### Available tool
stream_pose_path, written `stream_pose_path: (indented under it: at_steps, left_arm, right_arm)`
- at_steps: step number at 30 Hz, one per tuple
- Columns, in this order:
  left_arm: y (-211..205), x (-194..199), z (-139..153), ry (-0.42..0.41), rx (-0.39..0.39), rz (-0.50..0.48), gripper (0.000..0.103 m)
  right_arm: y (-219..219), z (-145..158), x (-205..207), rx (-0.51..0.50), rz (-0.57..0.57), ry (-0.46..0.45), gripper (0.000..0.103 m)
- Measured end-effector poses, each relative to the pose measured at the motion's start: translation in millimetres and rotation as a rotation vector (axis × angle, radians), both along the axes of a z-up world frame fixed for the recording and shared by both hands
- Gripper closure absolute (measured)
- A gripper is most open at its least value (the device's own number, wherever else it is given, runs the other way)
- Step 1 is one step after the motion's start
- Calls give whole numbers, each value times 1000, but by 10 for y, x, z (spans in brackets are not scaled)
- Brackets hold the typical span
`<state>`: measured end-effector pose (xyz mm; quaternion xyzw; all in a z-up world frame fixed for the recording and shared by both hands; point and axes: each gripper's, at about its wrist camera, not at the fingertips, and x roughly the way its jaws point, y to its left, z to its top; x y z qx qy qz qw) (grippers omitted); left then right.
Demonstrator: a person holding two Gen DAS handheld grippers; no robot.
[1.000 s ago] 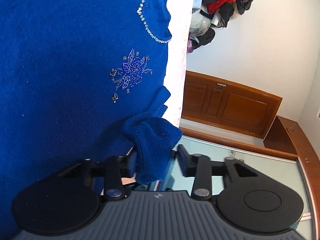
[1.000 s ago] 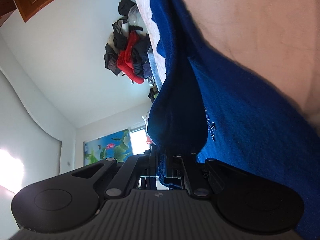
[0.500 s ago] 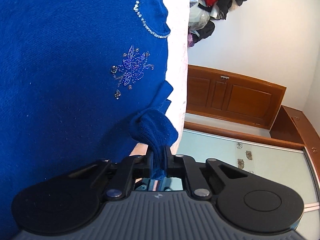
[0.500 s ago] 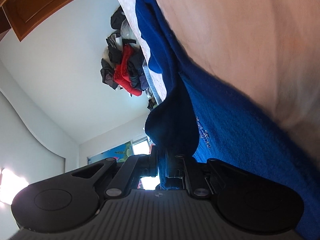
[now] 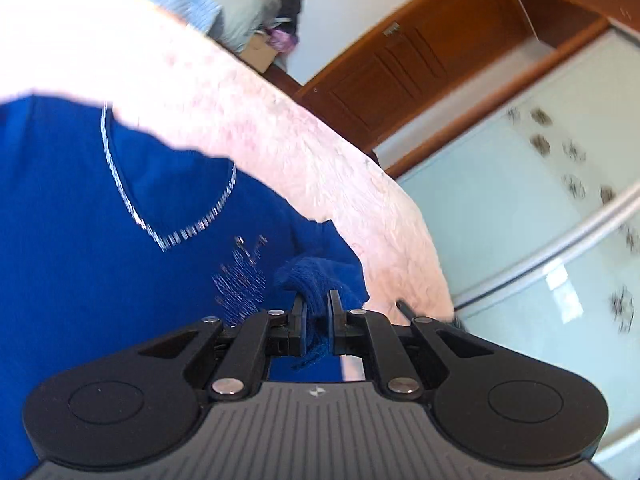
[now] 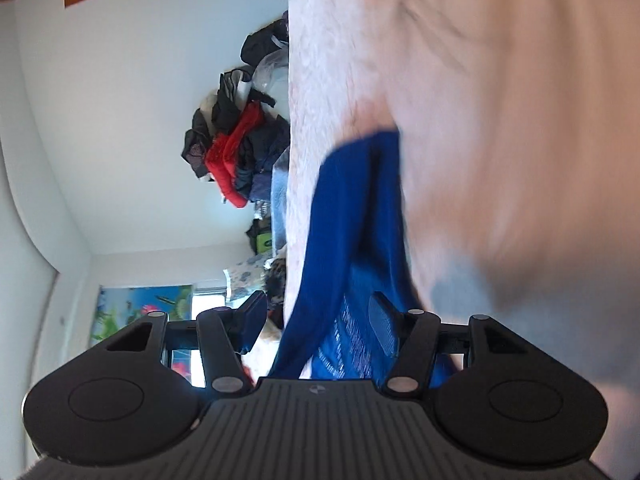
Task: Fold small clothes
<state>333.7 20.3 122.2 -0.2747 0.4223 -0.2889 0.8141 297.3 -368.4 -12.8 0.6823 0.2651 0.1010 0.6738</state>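
While my left gripper (image 5: 317, 309) stays clamped on a bunched blue cuff, the blue sweater (image 5: 100, 240) lies on the pale fleece blanket (image 5: 280, 140). My right gripper (image 6: 318, 316) stands spread apart, fabric hanging between its fingers.

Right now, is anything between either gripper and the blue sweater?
Nothing visible. The left gripper is shut on the blue sweater cuff; the right gripper is open with sweater fabric hanging between its fingers, over the pink blanket.
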Motion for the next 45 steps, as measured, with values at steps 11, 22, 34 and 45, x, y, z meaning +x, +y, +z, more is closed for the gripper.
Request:
stream_pose_path:
  at_steps: [11, 22, 34, 45]
  left_arm:
    - [360, 112, 89, -42, 99, -62, 94]
    - [840, 635, -47, 26, 310, 31, 96]
    - [1025, 240, -744, 176, 152, 171, 42]
    - [936, 142, -1087, 203, -86, 322, 63]
  right_arm:
    - [52, -129, 563, -62, 43, 80, 45]
    - [17, -186, 519, -148, 41, 131, 68]
    - [24, -400, 542, -132, 70, 166, 92]
    - [-14, -408, 521, -90, 53, 150, 85]
